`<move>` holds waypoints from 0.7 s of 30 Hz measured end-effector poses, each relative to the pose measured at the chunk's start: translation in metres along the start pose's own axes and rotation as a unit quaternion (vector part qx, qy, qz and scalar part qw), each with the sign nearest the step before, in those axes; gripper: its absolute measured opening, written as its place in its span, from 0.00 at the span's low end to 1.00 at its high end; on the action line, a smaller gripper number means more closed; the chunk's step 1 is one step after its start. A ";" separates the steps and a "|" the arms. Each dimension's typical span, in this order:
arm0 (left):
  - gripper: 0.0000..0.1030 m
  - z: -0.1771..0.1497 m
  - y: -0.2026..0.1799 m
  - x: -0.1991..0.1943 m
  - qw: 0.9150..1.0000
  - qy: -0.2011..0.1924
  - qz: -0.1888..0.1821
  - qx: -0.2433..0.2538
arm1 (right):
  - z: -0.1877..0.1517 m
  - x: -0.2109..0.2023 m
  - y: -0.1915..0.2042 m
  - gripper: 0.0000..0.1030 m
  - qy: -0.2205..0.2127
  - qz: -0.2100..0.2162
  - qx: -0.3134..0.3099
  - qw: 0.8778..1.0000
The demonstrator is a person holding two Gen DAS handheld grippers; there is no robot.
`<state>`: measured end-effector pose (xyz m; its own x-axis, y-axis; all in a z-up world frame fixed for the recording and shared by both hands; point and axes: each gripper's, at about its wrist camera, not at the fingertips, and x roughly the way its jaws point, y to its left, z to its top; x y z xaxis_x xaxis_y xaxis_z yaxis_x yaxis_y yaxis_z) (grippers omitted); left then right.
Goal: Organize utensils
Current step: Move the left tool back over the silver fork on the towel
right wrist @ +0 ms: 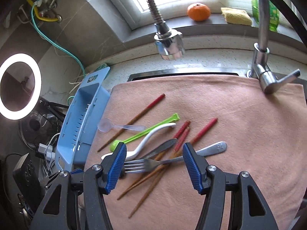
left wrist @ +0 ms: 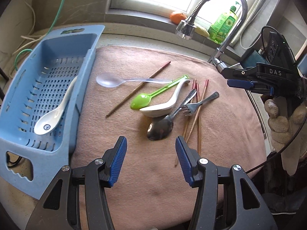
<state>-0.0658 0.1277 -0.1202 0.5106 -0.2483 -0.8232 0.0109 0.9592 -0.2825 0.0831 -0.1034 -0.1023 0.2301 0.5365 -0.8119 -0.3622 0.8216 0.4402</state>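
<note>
Loose utensils lie on a pink towel point(left wrist: 134, 172): a clear plastic spoon point(left wrist: 113, 80), a green plastic spoon point(left wrist: 144, 98), a white ceramic spoon point(left wrist: 163, 108), a metal spoon point(left wrist: 160, 129), a fork point(right wrist: 153, 163) and several red-tipped chopsticks point(right wrist: 203, 131). A second white spoon point(left wrist: 55, 113) rests inside the blue slotted basket point(left wrist: 92, 61) on the left. My left gripper point(left wrist: 151, 142) hovers open just short of the metal spoon, holding nothing. My right gripper point(right wrist: 154, 149) is open above the fork's tines, empty; it also shows at the right edge point(left wrist: 238, 80) of the left wrist view, held by a gloved hand point(left wrist: 282, 122).
A chrome faucet point(right wrist: 168, 42) with a flexible hose hangs over the back of the towel, its base and lever point(right wrist: 268, 76) at the back right. An orange point(right wrist: 198, 11), a sponge point(right wrist: 236, 16) and a green bottle point(left wrist: 224, 25) sit on the windowsill. A ring light point(right wrist: 19, 86) stands far left.
</note>
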 end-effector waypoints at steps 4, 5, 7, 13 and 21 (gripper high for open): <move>0.50 -0.001 -0.018 0.012 0.999 0.015 -0.017 0.025 | -0.013 0.004 -0.025 0.55 0.016 0.002 0.039 0.999; 0.50 -0.002 -0.023 0.015 0.999 0.018 -0.021 0.030 | -0.017 0.005 -0.029 0.55 0.020 0.004 0.045 0.999; 0.50 -0.003 -0.032 0.020 0.998 0.024 -0.029 0.041 | -0.022 0.011 -0.035 0.53 0.030 0.009 0.062 0.998; 0.47 -0.001 -0.049 0.027 0.996 0.032 -0.047 0.061 | -0.027 0.030 -0.053 0.37 0.052 0.037 0.129 0.990; 0.38 0.021 -0.053 0.030 0.995 0.026 -0.052 0.079 | -0.018 0.039 -0.065 0.31 0.051 0.027 0.181 0.982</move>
<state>-0.0334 0.0720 -0.1196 0.4552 -0.3509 -0.8183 0.1995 0.9359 -0.2904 0.1000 -0.1395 -0.1696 0.1209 0.5744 -0.8096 -0.0219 0.8169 0.5763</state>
